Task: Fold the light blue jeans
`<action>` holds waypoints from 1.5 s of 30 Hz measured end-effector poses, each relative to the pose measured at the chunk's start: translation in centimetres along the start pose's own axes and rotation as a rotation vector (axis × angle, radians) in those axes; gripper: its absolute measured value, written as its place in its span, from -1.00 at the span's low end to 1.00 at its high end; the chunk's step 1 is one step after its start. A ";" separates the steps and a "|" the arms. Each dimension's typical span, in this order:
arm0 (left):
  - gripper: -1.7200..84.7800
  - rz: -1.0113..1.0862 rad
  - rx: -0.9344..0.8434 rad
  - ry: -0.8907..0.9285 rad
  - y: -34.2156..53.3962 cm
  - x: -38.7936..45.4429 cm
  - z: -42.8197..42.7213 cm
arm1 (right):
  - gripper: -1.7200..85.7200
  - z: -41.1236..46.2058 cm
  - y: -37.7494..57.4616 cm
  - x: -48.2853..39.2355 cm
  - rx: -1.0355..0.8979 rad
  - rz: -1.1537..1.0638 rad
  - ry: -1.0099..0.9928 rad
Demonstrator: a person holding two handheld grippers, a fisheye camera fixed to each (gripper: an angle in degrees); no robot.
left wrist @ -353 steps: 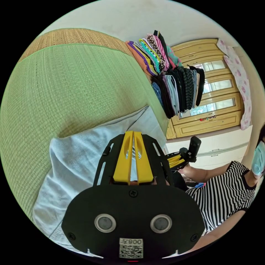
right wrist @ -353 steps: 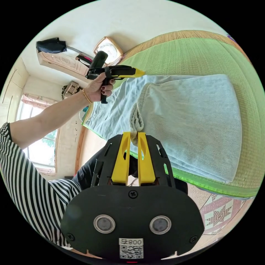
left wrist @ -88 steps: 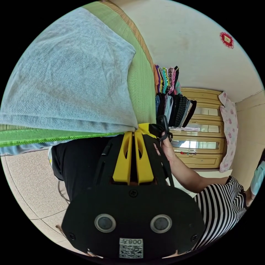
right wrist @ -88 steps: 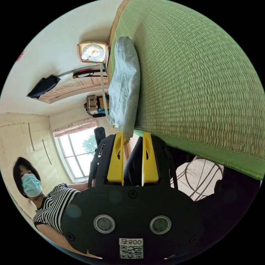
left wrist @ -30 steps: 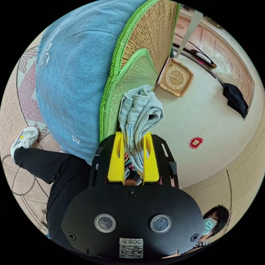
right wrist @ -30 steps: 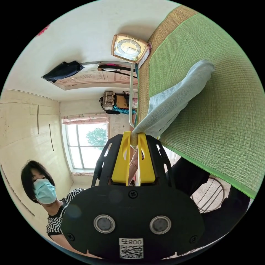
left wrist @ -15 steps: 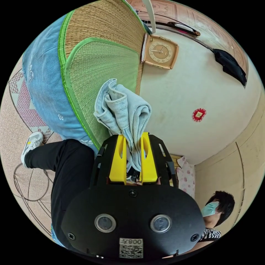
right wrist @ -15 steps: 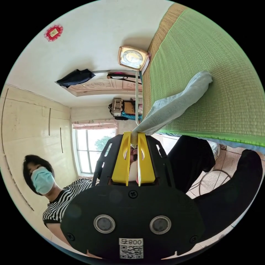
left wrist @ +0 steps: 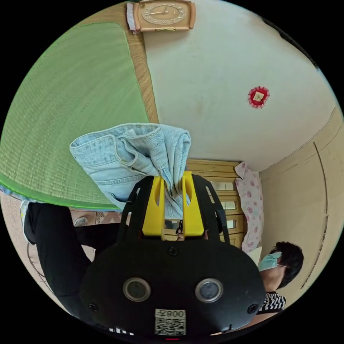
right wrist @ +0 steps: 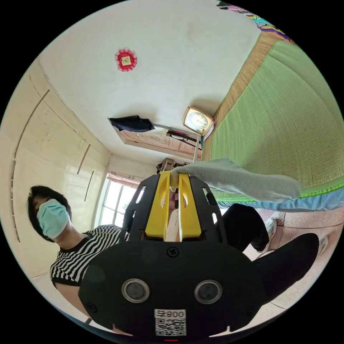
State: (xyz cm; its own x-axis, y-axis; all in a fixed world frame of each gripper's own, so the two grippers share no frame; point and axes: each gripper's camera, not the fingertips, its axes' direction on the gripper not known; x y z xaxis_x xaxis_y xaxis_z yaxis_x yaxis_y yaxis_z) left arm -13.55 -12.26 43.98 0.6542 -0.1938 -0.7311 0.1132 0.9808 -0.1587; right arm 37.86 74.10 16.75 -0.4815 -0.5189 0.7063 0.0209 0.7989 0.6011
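Green woven bed mat (left wrist: 71,93) lies beyond both claws; left claw (left wrist: 173,181) and right claw (right wrist: 174,179) each pinch the folded light blue jeans (left wrist: 136,154), which should be lowered level so the layers stay aligned.

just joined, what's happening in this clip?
A person is handling folded light blue jeans with a handheld claw in each hand. The left claw is clamped on a bunched, layered end of the jeans, and the right claw pinches another edge. The jeans are held up in front of the green mat, apparently off it. A clock stands where the mat meets the wall.
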 end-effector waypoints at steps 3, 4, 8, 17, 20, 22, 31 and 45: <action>-0.77 0.048 -0.110 0.021 -1.7 2.8 6.6 | -0.92 -4.9 -2.3 -5.8 0.098 -0.044 0.006; -0.77 0.066 -0.155 0.034 -2.4 4.3 9.7 | -0.92 -7.0 -3.4 -8.5 0.139 -0.060 0.013; -0.77 0.167 -0.333 0.108 -5.0 12.4 22.4 | -0.92 -15.3 -8.6 -20.7 0.289 -0.163 0.060; -0.77 0.495 -0.595 0.287 -3.1 41.2 51.0 | -0.91 -35.5 -21.2 -53.1 0.545 -0.463 0.214; -0.77 0.601 -0.656 0.310 -0.7 49.3 59.6 | -0.91 -42.1 -25.2 -61.3 0.615 -0.515 0.256; -0.77 0.589 -0.696 0.320 0.5 51.9 64.1 | -0.91 -45.4 -27.1 -64.5 0.669 -0.513 0.292; -0.77 0.575 -0.833 -0.025 1.1 39.3 75.5 | -0.91 -48.2 -34.4 -49.8 0.604 -0.047 0.412; -0.77 0.432 -0.896 -0.064 -1.8 30.5 75.7 | -0.93 -48.4 -43.7 -41.5 0.302 0.361 0.440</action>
State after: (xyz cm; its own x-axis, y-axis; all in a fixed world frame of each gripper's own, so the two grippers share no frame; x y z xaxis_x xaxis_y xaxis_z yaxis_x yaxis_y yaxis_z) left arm 62.81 -18.31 72.18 0.5480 0.2035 -0.8113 -0.7334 0.5833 -0.3491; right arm 99.33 45.97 -20.71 -0.0844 -0.2262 0.9704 -0.1640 0.9638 0.2104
